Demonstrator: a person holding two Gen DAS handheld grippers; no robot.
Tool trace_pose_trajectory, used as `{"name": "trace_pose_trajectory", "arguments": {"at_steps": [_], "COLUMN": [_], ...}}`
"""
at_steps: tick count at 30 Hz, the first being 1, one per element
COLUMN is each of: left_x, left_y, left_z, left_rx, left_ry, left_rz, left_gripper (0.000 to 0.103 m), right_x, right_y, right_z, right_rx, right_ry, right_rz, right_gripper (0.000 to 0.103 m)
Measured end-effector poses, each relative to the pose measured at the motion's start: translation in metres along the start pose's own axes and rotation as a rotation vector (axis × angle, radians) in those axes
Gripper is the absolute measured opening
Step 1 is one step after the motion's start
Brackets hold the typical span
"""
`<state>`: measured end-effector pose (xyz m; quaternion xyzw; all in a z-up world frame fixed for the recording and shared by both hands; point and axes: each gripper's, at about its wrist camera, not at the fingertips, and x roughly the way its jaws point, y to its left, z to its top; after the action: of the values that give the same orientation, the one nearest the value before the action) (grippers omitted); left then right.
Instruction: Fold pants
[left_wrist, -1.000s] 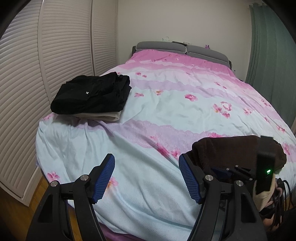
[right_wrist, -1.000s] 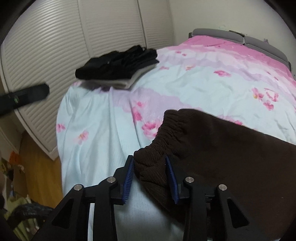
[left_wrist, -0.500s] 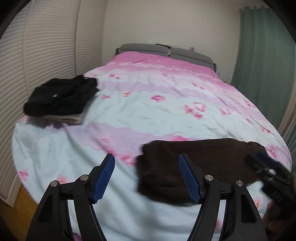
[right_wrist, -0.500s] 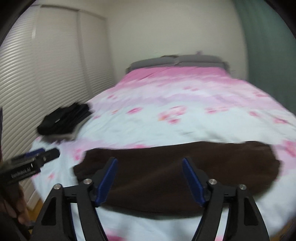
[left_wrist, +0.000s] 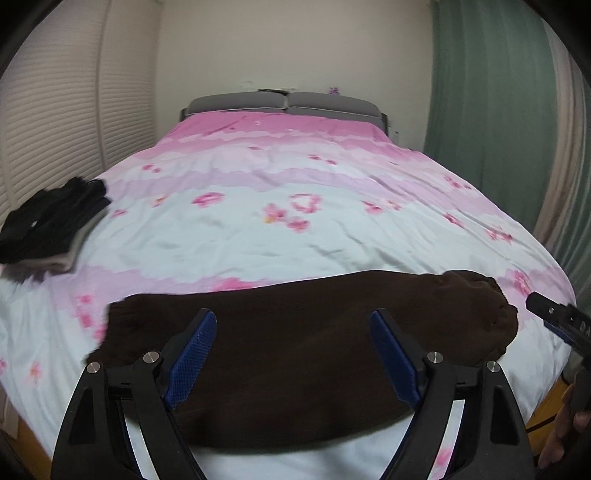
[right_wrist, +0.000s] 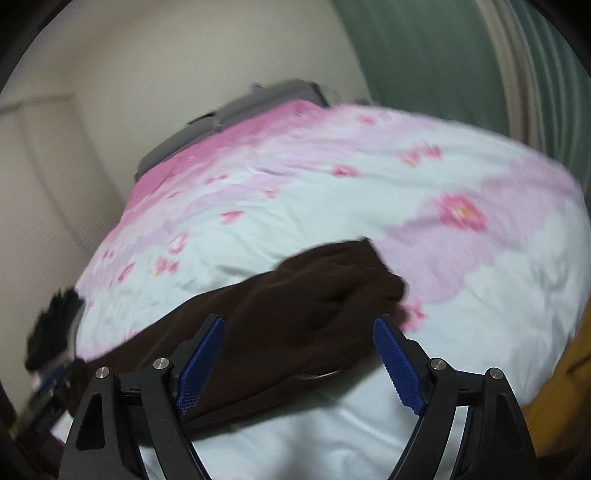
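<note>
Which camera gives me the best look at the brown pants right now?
The left wrist view: the brown pants show sharp and nearly full length across the bed, partly behind the open left gripper. The right wrist view is blurred and shows mostly one end.

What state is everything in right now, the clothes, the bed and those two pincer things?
Dark brown knit pants: lying flat, spread lengthwise across the foot of the bed, held by nothing.
Stack of folded black clothes: folded, piled on the bed's left edge.
Pink and pale blue floral bedspread: spread out, lightly wrinkled.
Green curtain: drawn.
Left gripper: jaws open, empty, over the pants.
Right gripper: jaws open, empty.
</note>
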<state>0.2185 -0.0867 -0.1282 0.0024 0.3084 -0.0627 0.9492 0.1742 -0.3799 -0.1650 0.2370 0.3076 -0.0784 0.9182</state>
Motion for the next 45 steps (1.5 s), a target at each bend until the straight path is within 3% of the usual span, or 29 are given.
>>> {"name": "trace_pose_trajectory", "arguments": {"at_steps": [6,14,16,19,20,21,23,27,34,37,40,42,45], "left_x": [0.024,0.051,0.055,0.059,0.06,0.061,0.062,0.062,0.067,0.068,0.065,0.063,0.061], "left_y": [-0.044,-0.066,-0.067,-0.068,-0.068,-0.069,-0.069,-0.073,-0.076,-0.071,-0.064,-0.057,-0.046], "left_z": [0.002,-0.008,-0.008,-0.008,-0.008,-0.007,-0.007,-0.005,-0.013,-0.015,-0.011,-0.007,0.004], "left_rx": [0.049,0.091,0.095,0.096,0.098,0.1,0.101,0.11,0.126,0.114,0.1,0.089,0.084], "left_ry": [0.0,0.04,0.047,0.051,0.052,0.053,0.052,0.045,0.055,0.069,0.066,0.058,0.032], "left_rz": [-0.015,-0.007,-0.002,0.004,0.006,0.007,0.008,-0.003,-0.009,-0.007,-0.01,-0.011,-0.009], "left_gripper": [0.085,0.085,0.085,0.085,0.085,0.085,0.085,0.085,0.085,0.085,0.085,0.085,0.085], "right_x": [0.037,0.097,0.104,0.115,0.12,0.122,0.118,0.089,0.105,0.094,0.069,0.043,0.013], "right_y": [-0.057,-0.083,-0.085,-0.084,-0.084,-0.084,-0.084,-0.082,-0.097,-0.082,-0.077,-0.07,-0.054], "right_z": [0.005,-0.01,-0.01,-0.008,-0.008,-0.008,-0.005,0.002,-0.017,-0.009,0.001,0.008,0.024], "right_rx": [0.102,0.212,0.223,0.221,0.229,0.229,0.221,0.186,0.196,0.119,0.057,0.006,-0.085], "right_ry": [0.079,0.208,0.206,0.203,0.216,0.219,0.193,0.077,0.131,0.117,0.065,-0.009,-0.108], "right_rz": [0.024,0.144,0.175,0.255,0.269,0.279,0.28,0.27,0.213,0.144,0.041,-0.018,-0.041], "right_gripper": [0.083,0.083,0.083,0.066,0.059,0.046,0.035,0.027,0.029,0.039,0.044,0.054,0.062]}}
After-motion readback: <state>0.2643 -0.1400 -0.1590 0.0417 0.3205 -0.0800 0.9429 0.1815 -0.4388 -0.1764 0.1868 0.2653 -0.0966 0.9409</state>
